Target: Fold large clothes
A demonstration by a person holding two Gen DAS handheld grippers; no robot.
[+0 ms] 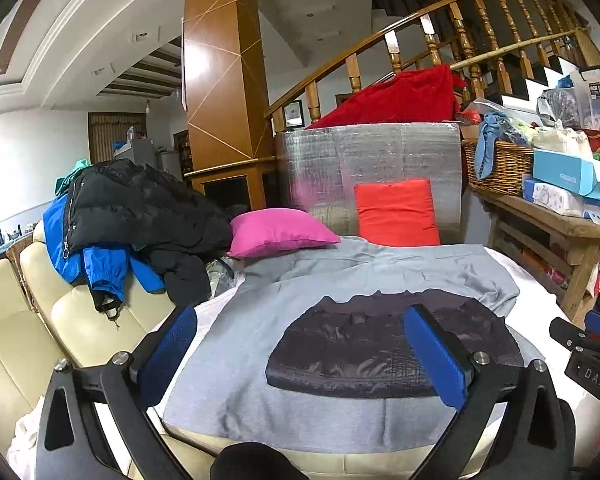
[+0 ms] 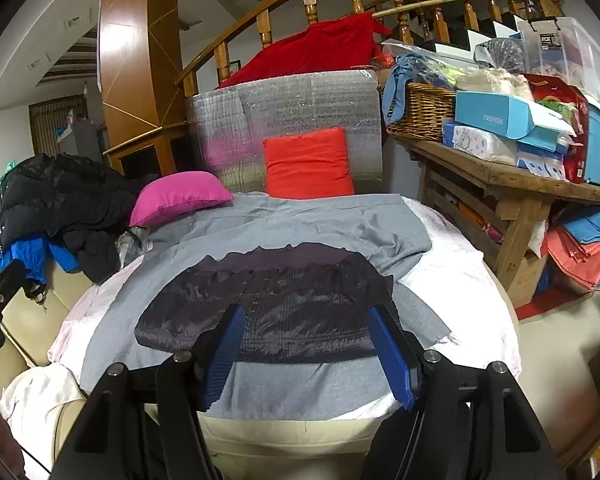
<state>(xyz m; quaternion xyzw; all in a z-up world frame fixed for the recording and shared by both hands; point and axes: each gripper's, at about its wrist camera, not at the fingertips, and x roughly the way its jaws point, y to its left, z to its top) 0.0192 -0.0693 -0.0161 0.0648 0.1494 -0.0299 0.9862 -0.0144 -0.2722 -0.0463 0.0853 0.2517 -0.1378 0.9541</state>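
- Sofa [image 1: 100, 312] cream leather, at the left; heaped with a black puffy coat [image 1: 140, 204] lying over a blue jacket [image 1: 100, 264]; same heap at the left edge of the right wrist view.
- Grey sheet [image 2: 300, 216] spread flat over a pale cover [image 2: 460, 272]; far edge reaching the cushions; near edge hanging just over the front.
- Dark jacket [image 2: 284, 300] in the middle of the grey sheet; lying flat, quilted and shiny, wider than deep; far edge ruffled; touched by neither gripper.
- Silver padded board [image 1: 364, 164] standing upright behind the sheet; red cloth [image 1: 400, 100] piled on top of it; wooden stair rail [image 1: 420, 28] curving above.
- Wooden side table [image 2: 500, 176] at the right; loaded with a wicker basket [image 2: 420, 112], a blue box [image 2: 500, 116] and bags; folded cloths stacked under it.
- Orange cushion [image 2: 308, 164] propped against the silver board; pink cushion [image 2: 180, 196] just beside it on the left, tilted onto the sheet's far corner.
- Left gripper [image 1: 304, 352] above the near left part of the sheet; blue fingers [image 1: 436, 352] spread wide, holding nothing.
- Right gripper [image 2: 308, 352] above the near edge of the dark jacket; blue fingers [image 2: 224, 352] wide apart, empty; seen also at the right edge of the left wrist view.
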